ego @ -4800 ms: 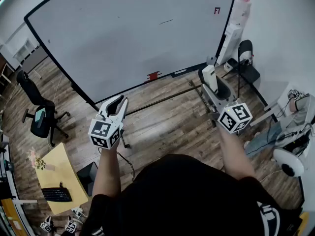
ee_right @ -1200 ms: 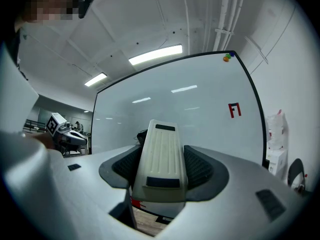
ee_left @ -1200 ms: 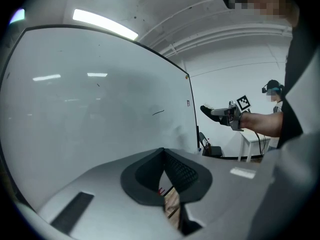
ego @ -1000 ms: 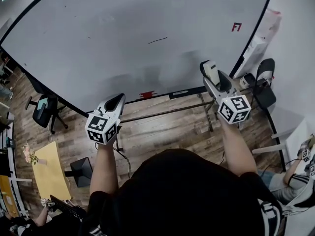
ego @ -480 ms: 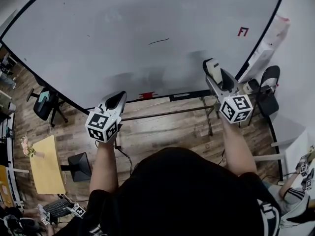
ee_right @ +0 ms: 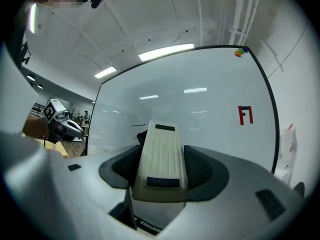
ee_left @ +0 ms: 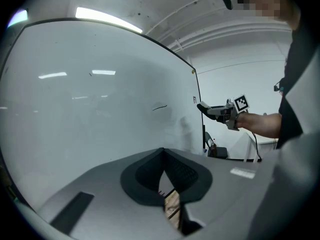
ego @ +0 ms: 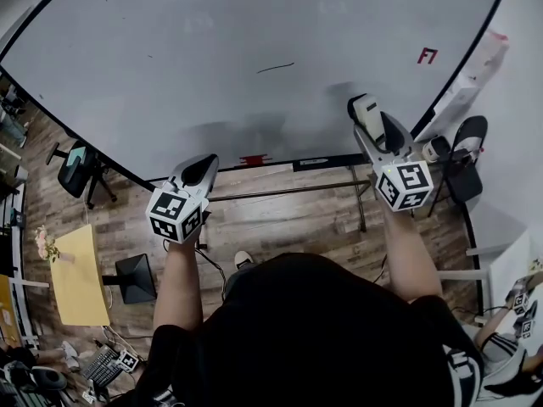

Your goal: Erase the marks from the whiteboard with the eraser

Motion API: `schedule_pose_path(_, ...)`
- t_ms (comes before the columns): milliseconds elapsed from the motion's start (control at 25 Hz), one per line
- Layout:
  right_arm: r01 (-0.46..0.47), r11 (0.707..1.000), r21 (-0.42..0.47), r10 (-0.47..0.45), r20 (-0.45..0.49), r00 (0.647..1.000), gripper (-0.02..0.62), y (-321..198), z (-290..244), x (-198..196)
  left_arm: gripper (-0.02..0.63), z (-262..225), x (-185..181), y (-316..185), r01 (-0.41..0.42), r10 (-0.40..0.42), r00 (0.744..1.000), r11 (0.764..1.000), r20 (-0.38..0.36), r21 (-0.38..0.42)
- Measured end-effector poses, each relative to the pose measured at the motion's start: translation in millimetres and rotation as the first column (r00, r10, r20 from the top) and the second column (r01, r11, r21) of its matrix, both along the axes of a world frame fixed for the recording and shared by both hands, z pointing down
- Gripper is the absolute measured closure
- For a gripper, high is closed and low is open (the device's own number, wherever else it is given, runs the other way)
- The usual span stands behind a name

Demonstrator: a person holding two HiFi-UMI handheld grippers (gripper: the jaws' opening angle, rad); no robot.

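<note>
The person is now standing closer than a few seconds back: the right gripper (ego: 373,119), earlier over the floor, is now reaching over the lower part of the whiteboard (ego: 212,49). It is clenching the eraser (ego: 365,110), which is pointing at the board; contact cannot be told. The left gripper (ego: 204,164) is hanging closed and empty at the board's bottom edge, as before. The black mark (ego: 276,67) is lying up and left of the eraser, the red mark (ego: 428,55) up and right, near the board's right edge. Bare board is stretching wide above and left of both grippers.
</note>
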State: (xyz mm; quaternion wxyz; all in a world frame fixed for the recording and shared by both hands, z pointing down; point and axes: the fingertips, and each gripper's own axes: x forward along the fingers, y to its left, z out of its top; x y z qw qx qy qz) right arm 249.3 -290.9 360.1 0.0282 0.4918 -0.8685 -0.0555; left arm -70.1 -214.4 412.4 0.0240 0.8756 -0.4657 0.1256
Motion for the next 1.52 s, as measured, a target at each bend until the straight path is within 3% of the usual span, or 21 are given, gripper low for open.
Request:
schedule_pose_path(800,-0.016,1.000,0.015,0.017,-0.089,0.996,0.334,-16.3,-3.0,-19.0,0.595,-1.8,-5.8,-21.2,-0.063,0.063,0.998,0.998,0.009,0.002)
schedule_pose_path(1520,-0.047,0.999,-0.001,0.046,-0.100,0.994,0.334,-40.8,-1.9,-43.9,0.595,-0.2,-28.7,-54.1,-0.107,0.107,0.994,0.994,0.003,-0.008)
